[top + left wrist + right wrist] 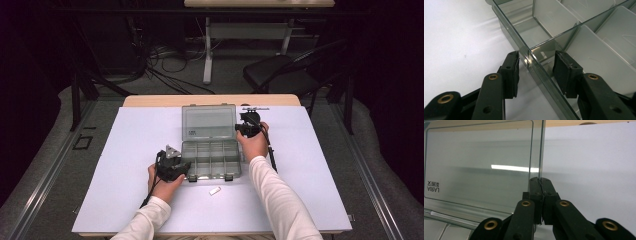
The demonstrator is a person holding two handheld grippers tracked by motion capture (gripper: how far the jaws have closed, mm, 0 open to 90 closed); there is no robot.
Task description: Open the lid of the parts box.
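Observation:
A clear plastic compartment box (211,159) lies open on the white sheet, its lid (208,122) standing up at the far side. My left gripper (187,169) sits at the box's near left corner. In the left gripper view its jaws (536,71) straddle the transparent box wall (524,47), one pad outside and one inside, with a gap on each side. My right gripper (239,129) is at the lid's right edge. In the right gripper view the gripper (540,182) is shut on the thin edge of the lid (481,167), which carries a small label at its lower left.
A small white piece (215,191) lies on the sheet just in front of the box. The white sheet (325,165) covers most of the wooden table (150,101). A small dark object (255,108) rests near the far edge. A black chair (282,70) stands beyond the table.

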